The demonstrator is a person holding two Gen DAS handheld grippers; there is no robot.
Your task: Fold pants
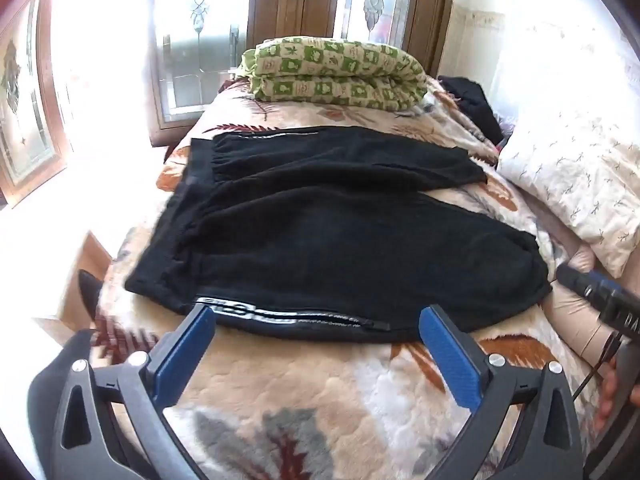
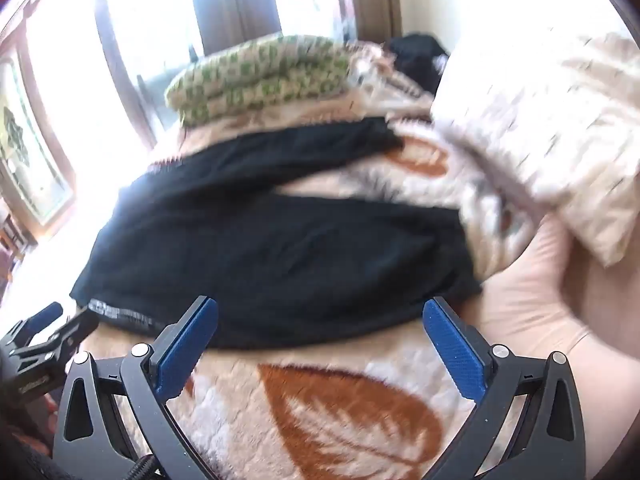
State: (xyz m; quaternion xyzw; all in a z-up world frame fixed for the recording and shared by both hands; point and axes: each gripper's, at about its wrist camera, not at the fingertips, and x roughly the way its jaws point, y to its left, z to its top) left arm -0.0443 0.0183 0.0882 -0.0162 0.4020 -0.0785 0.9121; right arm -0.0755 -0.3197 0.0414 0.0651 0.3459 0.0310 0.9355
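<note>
On the leaf-patterned blanket (image 1: 320,392), the black pants (image 1: 320,240) are lying spread, apparently unfolded with legs apart, while the left gripper (image 1: 316,320) and right gripper (image 2: 320,312) are being held wide open, empty, at the near hem.

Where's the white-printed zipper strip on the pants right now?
In the left wrist view, the zipper strip runs along the near edge of the black pants, just ahead of the open left gripper.
</note>
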